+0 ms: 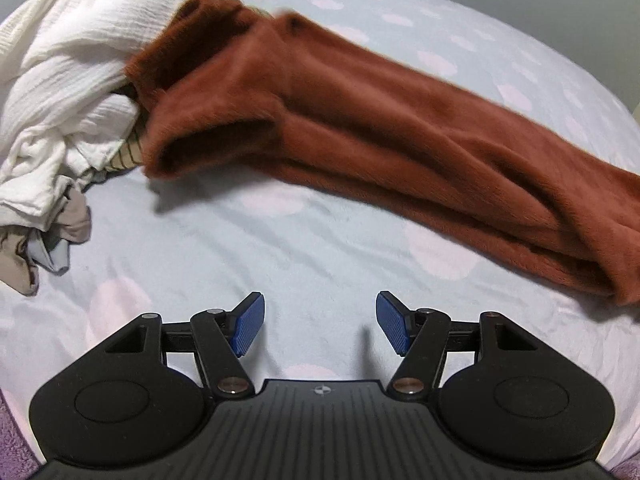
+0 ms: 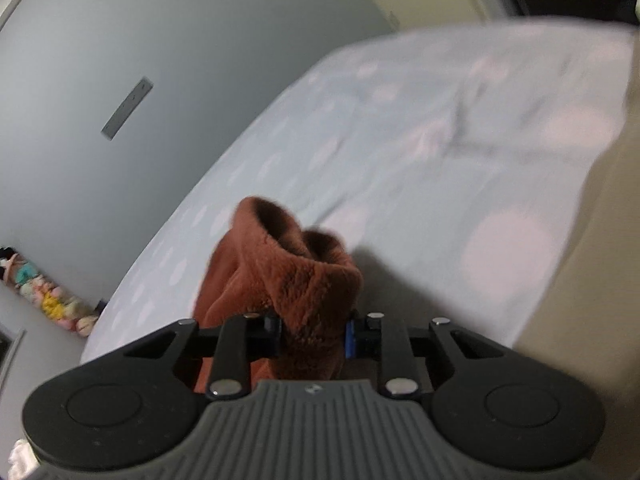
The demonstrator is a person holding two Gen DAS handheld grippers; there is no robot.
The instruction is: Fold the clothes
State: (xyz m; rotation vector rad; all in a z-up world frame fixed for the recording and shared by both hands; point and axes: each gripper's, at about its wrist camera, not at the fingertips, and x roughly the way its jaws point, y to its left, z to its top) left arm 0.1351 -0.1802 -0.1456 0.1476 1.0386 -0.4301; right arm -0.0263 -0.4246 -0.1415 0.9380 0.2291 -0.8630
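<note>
A rust-brown fuzzy garment (image 1: 360, 120) lies stretched across the pale blue bed sheet (image 1: 280, 248), running from the clothes pile at upper left to the right edge of the left wrist view. My left gripper (image 1: 319, 326) hovers over bare sheet below it, open, with nothing between its blue pads (image 1: 249, 324). In the right wrist view my right gripper (image 2: 313, 338) is shut on a bunched end of the same brown garment (image 2: 292, 280), which bulges up above the fingers.
A heap of white crinkled clothes (image 1: 68, 80) with beige and grey pieces (image 1: 40, 248) sits at the left of the bed. A grey wall (image 2: 160, 60) runs behind the bed, with small toys (image 2: 48, 300) along a ledge. The bed's edge drops off at right (image 2: 580, 280).
</note>
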